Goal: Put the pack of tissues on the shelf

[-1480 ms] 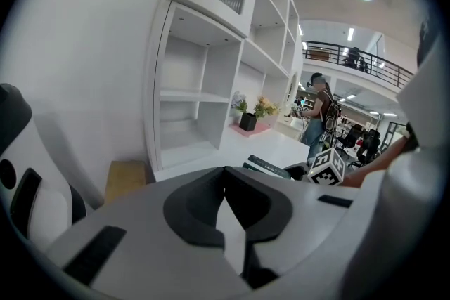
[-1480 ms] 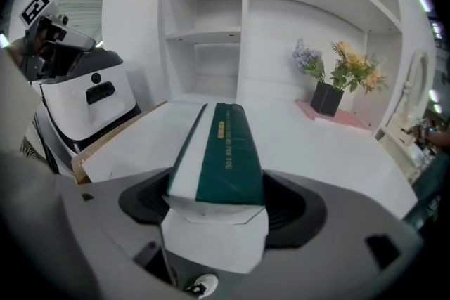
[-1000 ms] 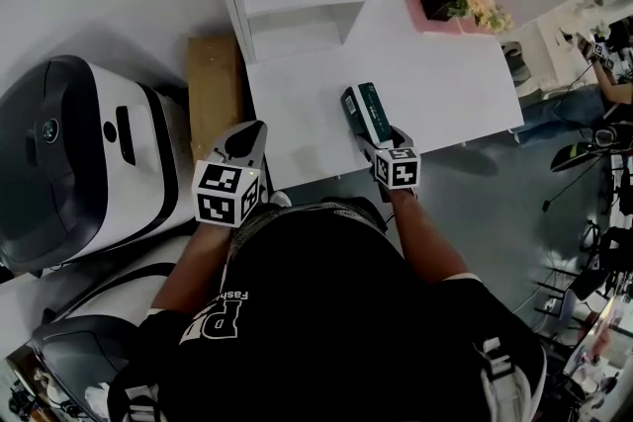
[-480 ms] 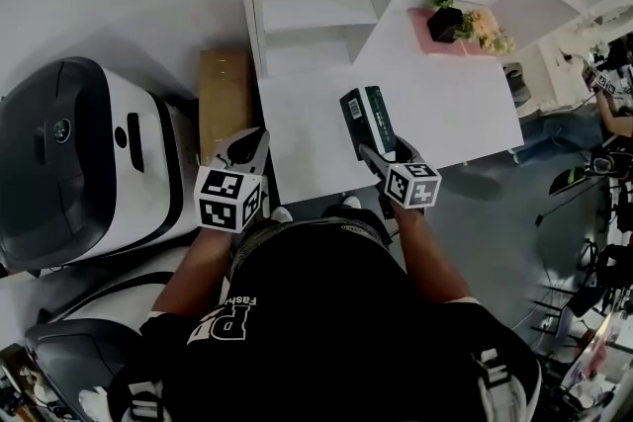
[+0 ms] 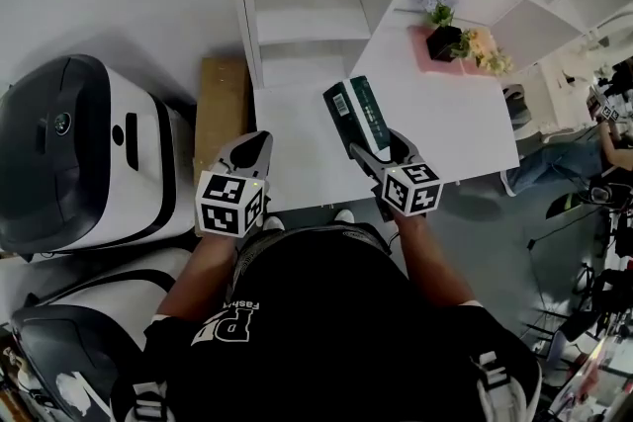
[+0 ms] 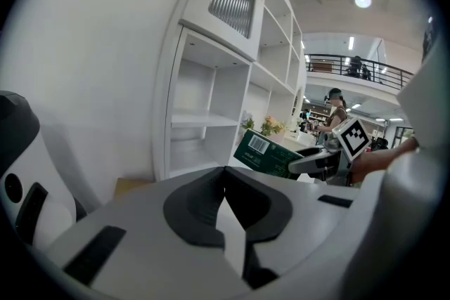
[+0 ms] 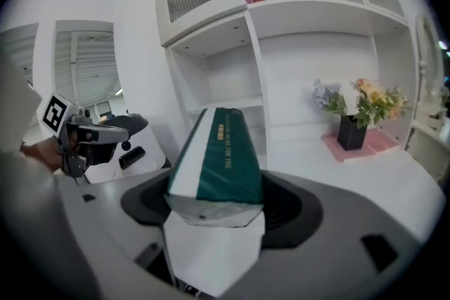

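A green and white pack of tissues [image 5: 354, 114] hangs above the white table [image 5: 465, 104], held at its near end by my right gripper [image 5: 379, 151], which is shut on it. From the right gripper view the pack of tissues [image 7: 220, 154] points toward the white shelf unit [image 7: 232, 74]. The same pack of tissues [image 6: 268, 152] shows in the left gripper view, lifted beside the shelf unit [image 6: 204, 116]. My left gripper [image 5: 249, 150] stays low at the table's near left corner, jaws shut with nothing in them. The shelf unit [image 5: 307, 10] stands at the table's far side with bare compartments.
A dark pot of flowers [image 5: 447, 37] sits on a pink mat at the table's far right. A brown cardboard box [image 5: 220, 104] lies left of the table. Large white and black machines [image 5: 84, 153] stand on the floor at left. A person stands in the distance [image 6: 336, 105].
My right gripper has carried the pack of tissues up and away from me, toward the shelf unit and a little leftward. The left gripper has hardly moved.
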`<state>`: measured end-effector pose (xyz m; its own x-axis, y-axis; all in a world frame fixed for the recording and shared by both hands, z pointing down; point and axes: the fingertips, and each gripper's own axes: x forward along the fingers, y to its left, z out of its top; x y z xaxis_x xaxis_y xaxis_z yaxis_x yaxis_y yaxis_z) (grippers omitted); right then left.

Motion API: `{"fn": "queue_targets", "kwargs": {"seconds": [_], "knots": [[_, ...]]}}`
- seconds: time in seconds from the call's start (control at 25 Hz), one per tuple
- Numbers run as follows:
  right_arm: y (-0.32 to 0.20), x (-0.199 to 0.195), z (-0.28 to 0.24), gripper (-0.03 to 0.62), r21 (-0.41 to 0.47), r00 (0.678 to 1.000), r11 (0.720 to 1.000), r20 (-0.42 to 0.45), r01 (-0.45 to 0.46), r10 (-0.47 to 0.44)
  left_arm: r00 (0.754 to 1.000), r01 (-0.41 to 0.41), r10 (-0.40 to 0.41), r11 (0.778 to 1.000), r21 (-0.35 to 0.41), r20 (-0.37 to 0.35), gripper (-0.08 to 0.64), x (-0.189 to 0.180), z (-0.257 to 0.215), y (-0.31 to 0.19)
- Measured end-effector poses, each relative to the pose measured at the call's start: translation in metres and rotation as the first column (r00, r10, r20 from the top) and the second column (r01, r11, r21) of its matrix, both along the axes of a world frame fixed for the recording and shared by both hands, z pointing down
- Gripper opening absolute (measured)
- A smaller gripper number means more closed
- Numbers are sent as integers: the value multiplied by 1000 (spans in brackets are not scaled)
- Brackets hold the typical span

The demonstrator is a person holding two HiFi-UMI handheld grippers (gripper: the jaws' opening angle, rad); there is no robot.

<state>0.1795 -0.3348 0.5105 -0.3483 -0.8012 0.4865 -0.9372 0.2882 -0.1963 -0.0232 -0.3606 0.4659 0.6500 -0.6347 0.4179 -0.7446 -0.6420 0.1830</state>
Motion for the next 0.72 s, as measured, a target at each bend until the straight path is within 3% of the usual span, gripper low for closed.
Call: {"fn": "queue_targets", "kwargs": {"seconds": [0.72], "knots": [[-41,-7,-54,354,117,996,989,-1,91,-91,998,63,-63,996,56,-6,14,6,-26,-3]]}}
